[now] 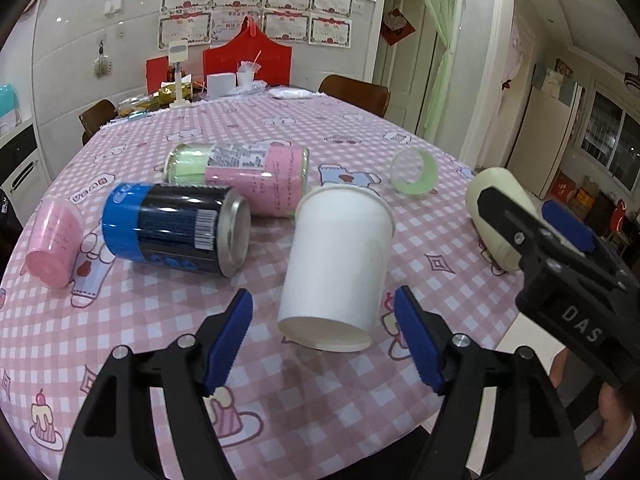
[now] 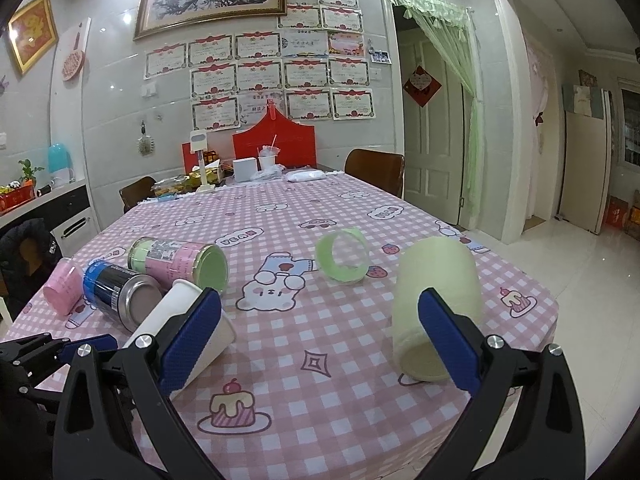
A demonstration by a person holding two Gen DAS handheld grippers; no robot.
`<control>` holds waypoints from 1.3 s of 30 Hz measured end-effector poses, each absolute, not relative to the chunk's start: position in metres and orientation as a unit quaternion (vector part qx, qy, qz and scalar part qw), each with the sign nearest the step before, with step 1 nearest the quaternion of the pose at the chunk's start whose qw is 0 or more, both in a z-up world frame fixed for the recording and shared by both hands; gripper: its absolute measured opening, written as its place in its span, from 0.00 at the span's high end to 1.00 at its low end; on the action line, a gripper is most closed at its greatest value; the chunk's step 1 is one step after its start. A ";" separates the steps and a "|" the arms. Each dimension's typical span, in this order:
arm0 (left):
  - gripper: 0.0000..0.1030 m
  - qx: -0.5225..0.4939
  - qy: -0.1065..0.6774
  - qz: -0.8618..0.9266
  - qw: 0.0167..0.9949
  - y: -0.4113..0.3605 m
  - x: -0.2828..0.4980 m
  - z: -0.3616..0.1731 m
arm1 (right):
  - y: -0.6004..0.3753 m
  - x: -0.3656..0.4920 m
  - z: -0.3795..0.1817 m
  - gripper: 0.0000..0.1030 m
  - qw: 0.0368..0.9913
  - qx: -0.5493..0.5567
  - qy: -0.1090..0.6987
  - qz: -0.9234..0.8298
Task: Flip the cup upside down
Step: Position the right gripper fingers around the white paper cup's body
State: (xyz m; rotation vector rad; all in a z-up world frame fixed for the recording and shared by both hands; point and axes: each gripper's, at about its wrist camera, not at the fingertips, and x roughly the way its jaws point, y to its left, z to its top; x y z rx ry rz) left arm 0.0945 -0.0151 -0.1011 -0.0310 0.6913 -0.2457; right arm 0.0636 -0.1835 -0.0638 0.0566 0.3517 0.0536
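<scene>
While both sets of jaws stand spread and hold nothing, the left gripper (image 1: 323, 340) hovers just near of the white paper cup (image 1: 338, 268), which lies on its side on the counter (image 1: 360, 136), base toward the camera, mouth pointing far. The right gripper (image 2: 320, 344) sits over bare checked cloth, with a cream cup (image 2: 438, 304) lying on its side just behind its right pad (image 2: 448, 340) and the white cup behind its left pad. Left of the white cup lie 3 more items, all on their sides: a blue-and-black can (image 1: 176, 228), a pink-and-green tin (image 1: 240, 176) and a pink cup (image 1: 54, 240). A green tape roll (image 1: 414, 176) lies farther right.
</scene>
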 end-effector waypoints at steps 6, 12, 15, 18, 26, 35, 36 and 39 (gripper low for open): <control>0.29 -0.029 0.318 -0.123 0.940 0.000 0.087 -0.089 | -0.181 0.065 -0.061 0.07 0.983 0.027 0.178 0.026; 0.28 -0.027 0.303 -0.094 0.948 0.017 0.083 -0.084 | -0.176 0.068 -0.061 0.07 0.980 0.030 0.194 0.035; 0.28 -0.031 0.298 -0.081 0.951 0.027 0.083 -0.085 | -0.174 0.071 -0.060 0.07 0.977 0.041 0.206 0.042; 0.28 -0.040 0.295 -0.075 0.952 0.036 0.084 -0.086 | -0.170 0.074 -0.060 0.07 0.975 0.045 0.214 0.045; 0.28 -0.050 0.291 -0.068 0.953 0.047 0.087 -0.092 | -0.164 0.090 -0.066 0.07 0.965 0.065 0.251 0.048; 0.28 -0.059 0.290 -0.069 0.953 0.055 0.095 -0.098 | -0.159 0.100 -0.070 0.07 0.954 0.090 0.281 0.059; 0.28 -0.059 0.290 -0.070 0.953 0.055 0.095 -0.099 | -0.159 0.103 -0.071 0.07 0.951 0.097 0.287 0.063; 0.27 -0.058 0.290 -0.066 0.953 0.056 0.096 -0.100 | -0.159 0.111 -0.075 0.07 0.942 0.116 0.307 0.073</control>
